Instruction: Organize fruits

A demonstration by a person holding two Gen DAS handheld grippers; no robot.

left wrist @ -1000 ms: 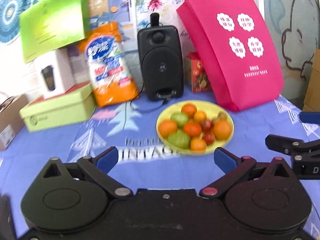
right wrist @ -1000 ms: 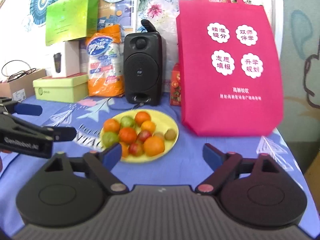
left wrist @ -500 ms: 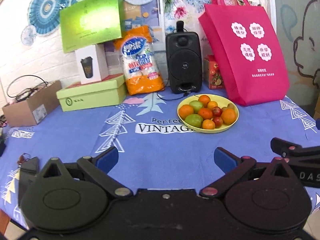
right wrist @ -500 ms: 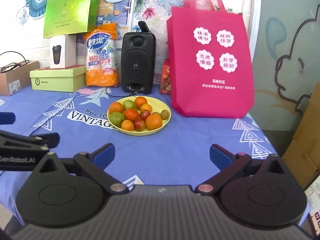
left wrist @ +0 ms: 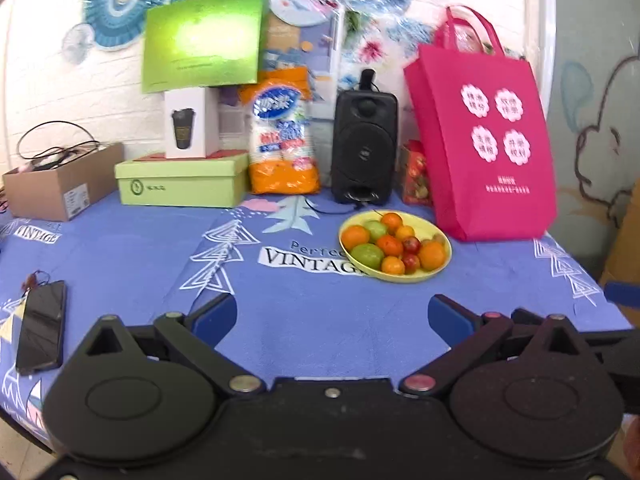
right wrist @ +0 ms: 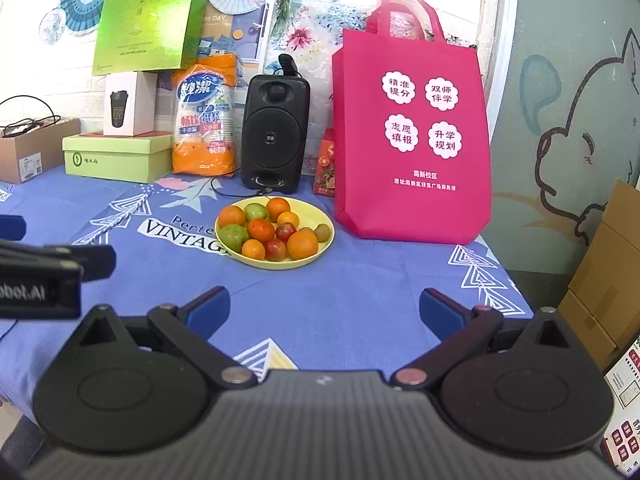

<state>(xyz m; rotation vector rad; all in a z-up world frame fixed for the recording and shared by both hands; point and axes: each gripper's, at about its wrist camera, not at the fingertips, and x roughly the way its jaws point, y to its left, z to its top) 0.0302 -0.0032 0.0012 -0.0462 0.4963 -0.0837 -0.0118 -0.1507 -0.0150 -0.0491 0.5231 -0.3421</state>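
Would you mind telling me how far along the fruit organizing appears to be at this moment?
It looks finished or nearly so. Done: the fruits are piled together on the yellow plate, with none seen loose on the blue tablecloth. In hand: nothing; the left claw and right claw are both open, empty and short of the plate. Left: nothing obvious.
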